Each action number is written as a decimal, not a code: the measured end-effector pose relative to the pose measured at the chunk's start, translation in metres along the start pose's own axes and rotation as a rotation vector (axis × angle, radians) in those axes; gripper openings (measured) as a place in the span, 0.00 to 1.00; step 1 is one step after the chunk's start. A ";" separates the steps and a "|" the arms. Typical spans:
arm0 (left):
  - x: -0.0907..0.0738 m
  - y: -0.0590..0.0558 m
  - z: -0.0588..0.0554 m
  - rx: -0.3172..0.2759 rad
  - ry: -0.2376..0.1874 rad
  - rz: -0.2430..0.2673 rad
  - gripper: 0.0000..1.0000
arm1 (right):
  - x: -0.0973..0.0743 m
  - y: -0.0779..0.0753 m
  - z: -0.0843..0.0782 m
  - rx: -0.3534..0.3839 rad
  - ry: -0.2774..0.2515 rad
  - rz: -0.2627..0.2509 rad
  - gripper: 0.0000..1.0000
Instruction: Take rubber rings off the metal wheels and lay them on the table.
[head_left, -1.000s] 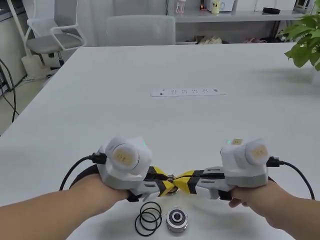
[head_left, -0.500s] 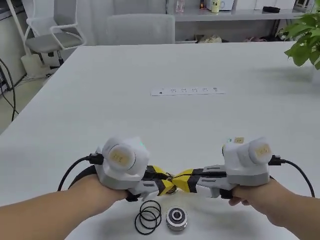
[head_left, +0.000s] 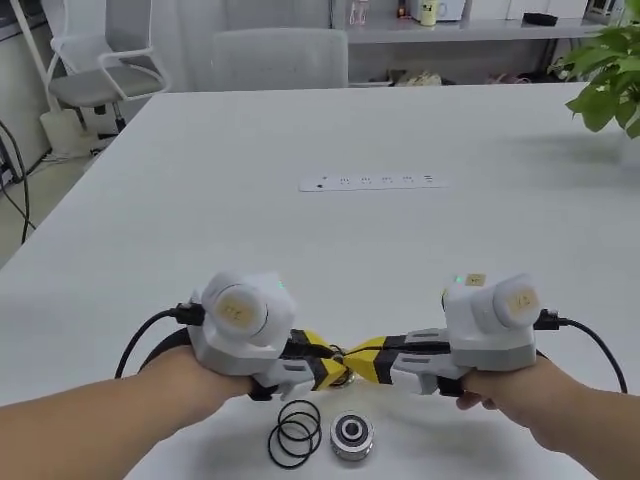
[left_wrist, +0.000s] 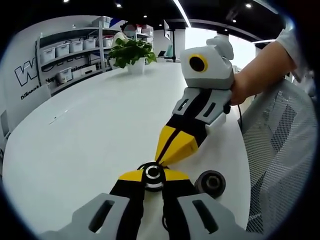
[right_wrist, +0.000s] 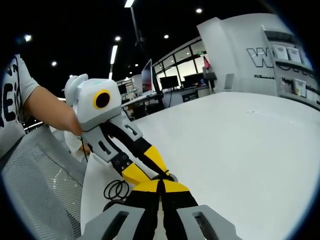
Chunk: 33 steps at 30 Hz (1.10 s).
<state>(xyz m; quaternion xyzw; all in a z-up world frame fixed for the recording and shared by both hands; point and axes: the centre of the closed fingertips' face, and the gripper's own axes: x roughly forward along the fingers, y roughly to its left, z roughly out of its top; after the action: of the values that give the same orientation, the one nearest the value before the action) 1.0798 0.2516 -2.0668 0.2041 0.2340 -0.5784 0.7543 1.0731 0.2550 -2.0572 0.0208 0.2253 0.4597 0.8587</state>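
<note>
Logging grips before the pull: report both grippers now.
Left gripper: shut on a metal wheel.
Right gripper: shut, tips against that wheel; what it pinches cannot be told.

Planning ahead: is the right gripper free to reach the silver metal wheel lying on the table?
Probably not yet: the right gripper is shut against the small wheel in the left gripper; the silver metal wheel itself lies uncovered.

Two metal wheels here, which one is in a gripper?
The wheel clamped at the left gripper tips. The other wheel sits on the table beside the loose rubber rings.
</note>
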 end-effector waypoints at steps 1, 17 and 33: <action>0.000 0.000 0.000 0.010 0.004 -0.001 0.08 | 0.000 0.000 0.000 0.001 -0.002 -0.002 0.00; -0.019 0.001 0.004 -0.001 -0.010 -0.018 0.16 | -0.001 0.002 0.008 0.017 -0.024 -0.002 0.00; -0.049 0.003 0.011 -0.048 -0.074 -0.006 0.35 | -0.003 0.010 0.021 0.031 -0.058 0.016 0.00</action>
<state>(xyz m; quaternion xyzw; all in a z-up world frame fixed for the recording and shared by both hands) 1.0727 0.2839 -2.0286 0.1637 0.2206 -0.5819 0.7655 1.0718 0.2617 -2.0350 0.0492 0.2073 0.4620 0.8609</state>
